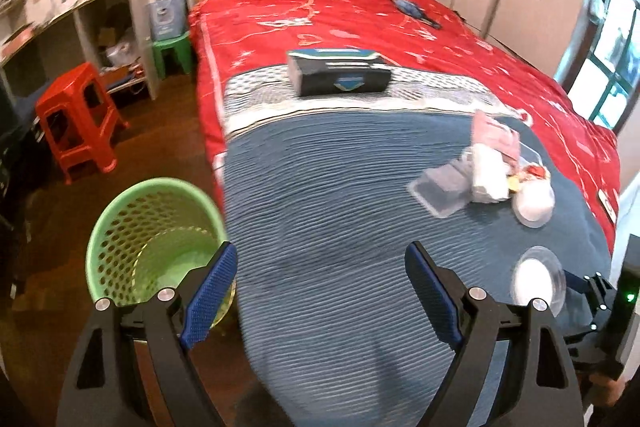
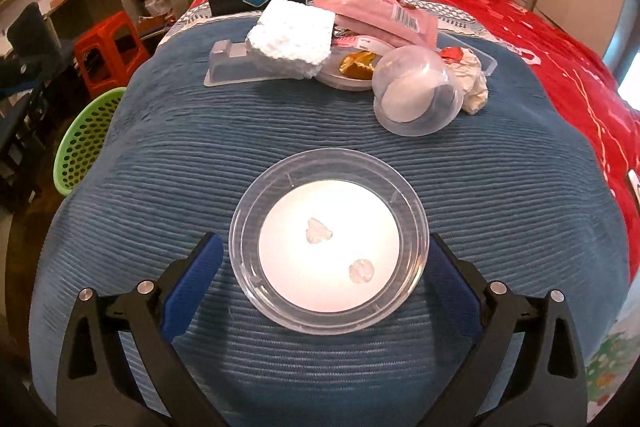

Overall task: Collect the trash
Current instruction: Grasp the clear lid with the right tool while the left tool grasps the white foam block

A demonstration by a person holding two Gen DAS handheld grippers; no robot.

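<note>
A clear round lid point(image 2: 328, 243) lies flat on the blue blanket point(image 2: 160, 147), between the fingers of my right gripper point(image 2: 324, 239). The jaws stand wide on either side of the lid and do not squeeze it. Behind it is a trash pile: a white foam block point(image 2: 292, 35), a pink packet point(image 2: 376, 13), a clear blister tray point(image 2: 230, 65), a clear cup on its side point(image 2: 416, 95) and crumpled paper point(image 2: 474, 83). My left gripper point(image 1: 320, 247) hangs open and empty over the blanket's left edge. The green mesh basket point(image 1: 156, 239) stands on the floor just to its left.
A black box point(image 1: 340, 73) rests mid-bed on the red quilt point(image 1: 360, 11), and a blue object point(image 1: 412, 7) lies farther back. A red stool point(image 1: 76, 119) and a green stool point(image 1: 172, 51) stand left of the bed by shelves. Wardrobes and a window are on the right.
</note>
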